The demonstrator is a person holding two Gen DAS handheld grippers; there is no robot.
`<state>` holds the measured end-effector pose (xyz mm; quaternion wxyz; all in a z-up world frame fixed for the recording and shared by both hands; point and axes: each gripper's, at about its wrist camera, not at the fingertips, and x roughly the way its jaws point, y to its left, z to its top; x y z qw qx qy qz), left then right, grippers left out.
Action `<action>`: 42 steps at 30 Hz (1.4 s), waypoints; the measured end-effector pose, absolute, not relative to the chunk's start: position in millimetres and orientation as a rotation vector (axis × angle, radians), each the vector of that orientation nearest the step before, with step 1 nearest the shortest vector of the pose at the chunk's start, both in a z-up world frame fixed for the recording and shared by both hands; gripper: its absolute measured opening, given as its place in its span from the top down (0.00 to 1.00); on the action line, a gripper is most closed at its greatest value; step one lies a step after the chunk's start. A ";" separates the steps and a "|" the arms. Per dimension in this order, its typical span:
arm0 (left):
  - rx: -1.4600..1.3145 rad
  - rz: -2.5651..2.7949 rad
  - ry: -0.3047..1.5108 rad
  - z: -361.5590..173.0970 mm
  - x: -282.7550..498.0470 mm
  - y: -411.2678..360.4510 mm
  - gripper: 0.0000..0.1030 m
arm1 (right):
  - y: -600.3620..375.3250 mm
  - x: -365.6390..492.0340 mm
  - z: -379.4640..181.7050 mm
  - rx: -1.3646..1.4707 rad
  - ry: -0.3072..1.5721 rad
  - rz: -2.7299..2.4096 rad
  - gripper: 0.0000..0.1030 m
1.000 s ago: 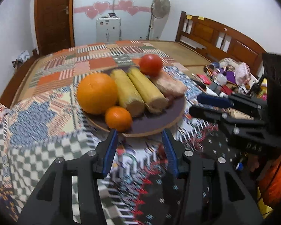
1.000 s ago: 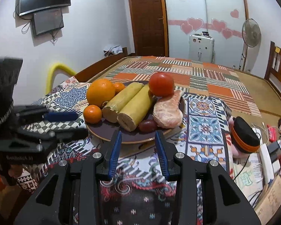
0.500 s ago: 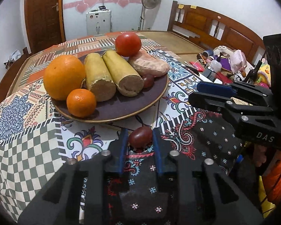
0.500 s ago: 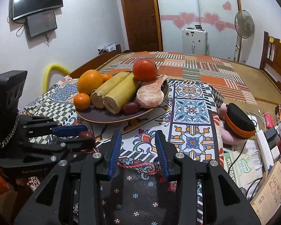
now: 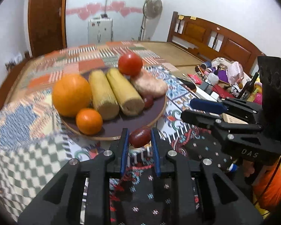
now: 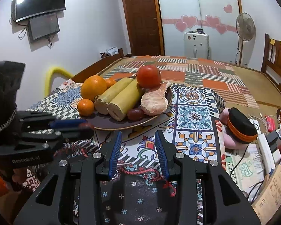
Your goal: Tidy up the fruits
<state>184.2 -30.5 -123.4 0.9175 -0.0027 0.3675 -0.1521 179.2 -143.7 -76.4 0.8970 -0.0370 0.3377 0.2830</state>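
Observation:
My left gripper (image 5: 140, 137) is shut on a small dark red fruit (image 5: 140, 137) and holds it just above the near rim of the brown plate (image 5: 155, 110). The plate holds a big orange (image 5: 71, 94), a small orange (image 5: 89, 121), two yellow cane pieces (image 5: 124, 93), a tomato (image 5: 130, 63), a peeled pomelo piece (image 5: 149, 85) and another dark red fruit (image 5: 148, 101). My right gripper (image 6: 138, 142) is open and empty in front of the plate (image 6: 153, 119). It also shows in the left wrist view (image 5: 202, 110), to the right of the plate.
The plate sits on a patterned cloth (image 6: 194, 112) over a patchwork bed. Clutter lies at the right: a black and orange cap (image 6: 239, 125), a power strip (image 6: 266, 150), a bottle (image 5: 248, 88), soft toys. The left gripper's body (image 6: 28, 135) is at the left in the right wrist view.
My left gripper closed on the dark red fruit on the cloth and has lifted it up to the plate's rim. The right gripper has stayed open and drawn back a little.

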 end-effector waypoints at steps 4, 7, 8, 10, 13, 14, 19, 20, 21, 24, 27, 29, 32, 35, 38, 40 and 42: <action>0.030 -0.276 0.726 -118.1 189.9 -31.9 0.78 | -143.7 179.2 -77.2 -0.075 0.701 0.589 0.67; 0.045 -0.251 0.729 -122.8 198.6 -32.5 0.78 | -143.0 178.8 -76.6 -0.076 0.700 0.590 0.67; 0.049 -0.242 0.734 -125.6 201.2 -32.6 0.78 | -142.9 178.6 -76.0 -0.075 0.699 0.591 0.67; 0.048 -0.239 0.742 -129.2 203.3 -34.0 0.78 | -143.2 177.7 -74.2 -0.075 0.692 0.592 0.67; 0.038 -0.243 0.756 -133.8 205.6 -34.1 0.77 | -143.2 177.5 -71.9 -0.072 0.685 0.595 0.67; 0.037 -0.242 0.757 -134.4 205.8 -33.9 0.76 | -143.1 177.2 -70.8 -0.070 0.682 0.596 0.67; 0.024 -0.251 0.756 -128.6 201.5 -32.7 0.64 | -141.3 173.5 -63.8 -0.069 0.665 0.602 0.67; 0.022 -0.253 0.750 -125.9 197.9 -31.8 0.64 | -140.9 172.6 -61.8 -0.069 0.661 0.604 0.67; 0.023 -0.249 0.737 -120.6 192.7 -31.0 0.64 | -139.6 171.0 -59.4 -0.072 0.656 0.605 0.67; 0.015 -0.233 0.695 -104.9 177.2 -26.1 0.64 | -137.0 165.0 -48.9 -0.076 0.632 0.610 0.67; -0.018 -0.220 0.641 -81.5 156.7 -17.6 0.64 | -134.9 154.0 -32.1 -0.071 0.588 0.618 0.67; -0.034 -0.203 0.587 -61.9 138.7 -12.0 0.64 | -134.4 143.3 -18.8 -0.063 0.553 0.624 0.67; -0.040 -0.172 0.512 -35.7 114.4 -5.6 0.64 | -132.5 124.8 2.0 -0.064 0.488 0.615 0.67; -0.042 -0.138 0.429 -9.8 85.2 -0.2 0.64 | -130.4 102.3 22.2 -0.077 0.418 0.602 0.67; -0.031 -0.106 0.353 12.0 54.9 -0.5 0.63 | -128.8 73.7 43.7 -0.090 0.327 0.573 0.67; -0.019 -0.088 0.305 24.4 35.4 -2.0 0.62 | -128.2 57.2 54.9 -0.089 0.277 0.561 0.62; -0.007 -0.072 0.264 34.6 16.7 -4.1 0.59 | -129.2 44.7 64.0 -0.077 0.238 0.557 0.59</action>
